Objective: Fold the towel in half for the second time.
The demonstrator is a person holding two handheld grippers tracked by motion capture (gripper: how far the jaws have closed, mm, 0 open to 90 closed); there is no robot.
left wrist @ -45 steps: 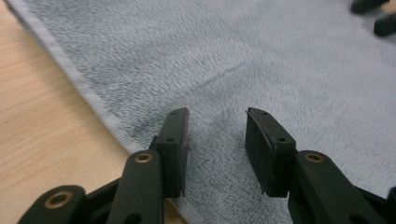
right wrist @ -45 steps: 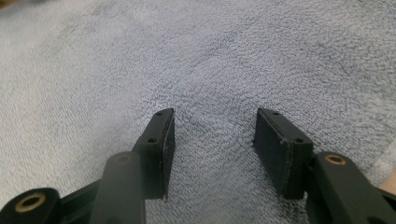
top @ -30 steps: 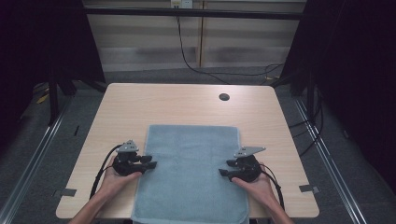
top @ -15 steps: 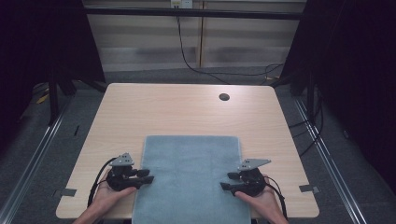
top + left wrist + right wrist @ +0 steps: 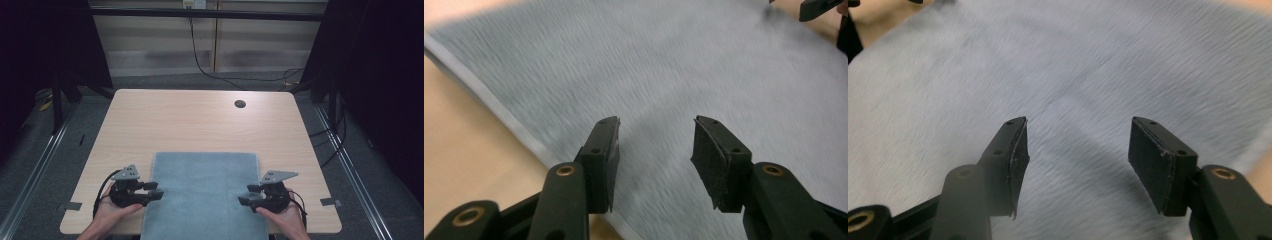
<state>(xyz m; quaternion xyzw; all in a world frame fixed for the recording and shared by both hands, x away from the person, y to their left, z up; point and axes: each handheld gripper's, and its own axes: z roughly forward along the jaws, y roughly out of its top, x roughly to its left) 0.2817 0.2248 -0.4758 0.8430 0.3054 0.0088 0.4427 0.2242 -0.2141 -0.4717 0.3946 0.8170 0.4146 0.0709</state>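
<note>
A grey-blue towel (image 5: 205,195) lies flat on the near middle of the wooden table (image 5: 200,125) and hangs over its front edge. My left gripper (image 5: 154,190) is at the towel's left edge, my right gripper (image 5: 246,195) at its right edge, and each points inward. In the left gripper view the left gripper (image 5: 656,150) is open just above the towel (image 5: 664,65), close to its hem. In the right gripper view the right gripper (image 5: 1078,155) is open over the towel (image 5: 1073,65). Both pairs of jaws have just been opening, with nothing pinched between them.
A round cable hole (image 5: 240,104) is set in the table's far right part. Tape marks (image 5: 73,205) sit near both front corners. Dark curtains and floor cables surround the table. Bare wood lies beyond the towel.
The towel has slid toward the table's near edge. Both hands came back toward the person with it. Both pairs of jaws now stand wider, off the cloth.
</note>
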